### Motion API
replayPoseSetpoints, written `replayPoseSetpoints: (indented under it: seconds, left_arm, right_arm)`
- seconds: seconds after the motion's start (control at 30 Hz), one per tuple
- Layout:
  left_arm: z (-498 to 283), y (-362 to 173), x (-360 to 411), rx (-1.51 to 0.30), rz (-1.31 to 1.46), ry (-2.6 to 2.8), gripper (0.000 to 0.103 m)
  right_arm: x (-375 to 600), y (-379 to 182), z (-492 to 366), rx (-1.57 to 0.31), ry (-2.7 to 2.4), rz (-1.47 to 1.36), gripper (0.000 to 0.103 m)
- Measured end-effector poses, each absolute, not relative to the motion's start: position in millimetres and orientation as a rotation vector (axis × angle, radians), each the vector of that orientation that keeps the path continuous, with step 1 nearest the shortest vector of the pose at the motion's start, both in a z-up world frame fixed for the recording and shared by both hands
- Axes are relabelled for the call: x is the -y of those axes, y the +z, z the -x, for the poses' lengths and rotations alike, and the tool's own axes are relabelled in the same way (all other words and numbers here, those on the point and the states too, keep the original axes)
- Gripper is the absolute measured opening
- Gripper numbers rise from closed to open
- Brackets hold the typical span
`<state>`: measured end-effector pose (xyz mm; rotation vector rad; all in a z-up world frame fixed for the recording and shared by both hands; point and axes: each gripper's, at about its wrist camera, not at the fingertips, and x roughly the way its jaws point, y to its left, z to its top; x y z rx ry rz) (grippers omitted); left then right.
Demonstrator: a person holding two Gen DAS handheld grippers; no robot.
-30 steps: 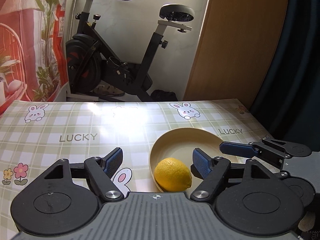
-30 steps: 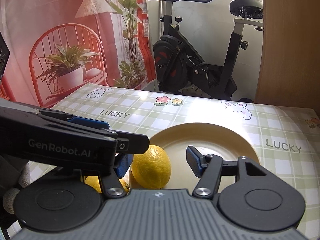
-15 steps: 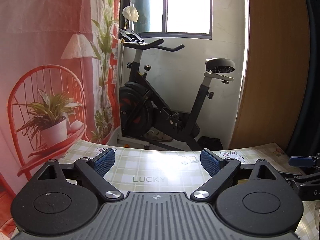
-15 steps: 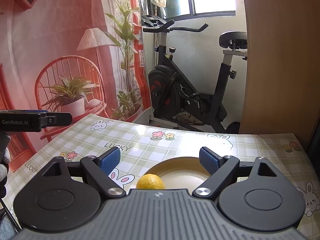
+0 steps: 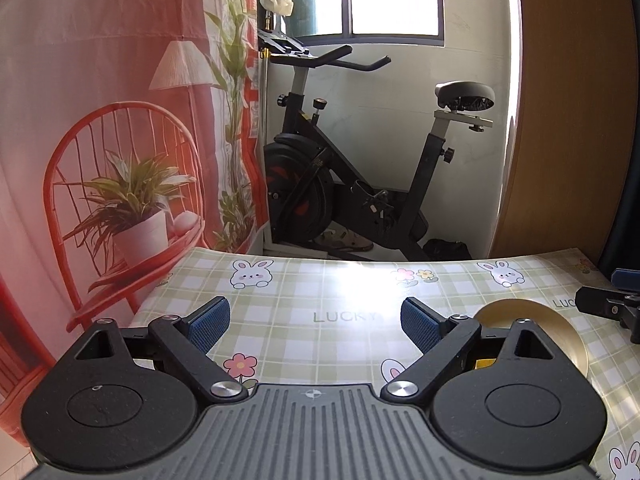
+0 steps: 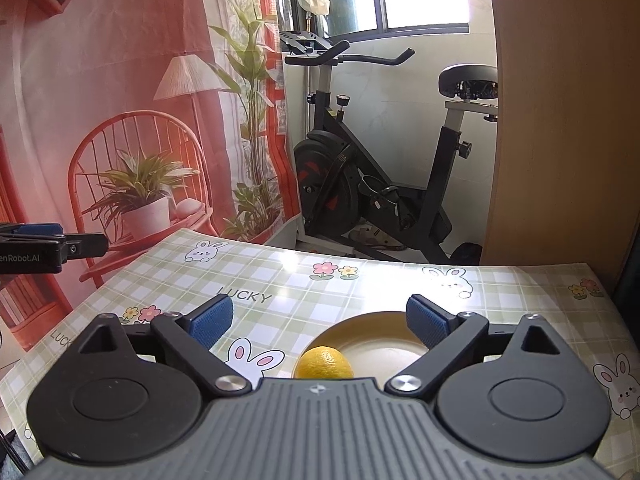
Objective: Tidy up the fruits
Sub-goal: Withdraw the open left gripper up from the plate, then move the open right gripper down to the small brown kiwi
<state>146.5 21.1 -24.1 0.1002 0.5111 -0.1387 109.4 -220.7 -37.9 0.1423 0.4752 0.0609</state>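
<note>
A yellow lemon (image 6: pixel 325 362) lies at the near left edge of a cream-yellow plate (image 6: pixel 384 326) on the checked tablecloth. My right gripper (image 6: pixel 320 318) is open and empty, raised above and behind the lemon. My left gripper (image 5: pixel 316 322) is open and empty, left of the plate (image 5: pixel 560 330); only a sliver of the lemon (image 5: pixel 485 364) shows behind its right finger. Each gripper's tip shows at the other view's edge: the right gripper (image 5: pixel 608 304), the left gripper (image 6: pixel 52 246).
The table (image 6: pixel 280 280) carries a green checked cloth with rabbits and "LUCKY" print. Beyond its far edge stand an exercise bike (image 6: pixel 384 184), a red printed curtain (image 6: pixel 120 100) on the left and a wooden panel (image 6: pixel 560 120) on the right.
Both grippers have pulled back and up from the plate. The left gripper has shifted left, so the lemon is now almost hidden in its view. The lemon stays on the plate.
</note>
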Motion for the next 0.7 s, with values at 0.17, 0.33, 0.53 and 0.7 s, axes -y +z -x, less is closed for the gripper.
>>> replayPoseSetpoints:
  seconds: [0.17, 0.33, 0.53, 0.7]
  left_arm:
    - [-138, -35, -30, -0.528, -0.135, -0.162, 0.093]
    - [-131, -43, -38, -0.569, -0.153, -0.190, 0.091]
    - [-125, -58, -46, -0.601, -0.165, -0.184, 0.089]
    - [-125, -67, -60, -0.623, -0.085, -0.155, 0.089]
  right_arm:
    - [219, -42, -103, -0.462, 0.078, -0.216, 0.092]
    - [196, -54, -97, -0.537, 0.127, -0.152, 0.073]
    - [163, -82, -86, -0.641, 0.224, -0.107, 0.059]
    - [138, -102, -82, -0.730, 0.279, -0.042, 0.059]
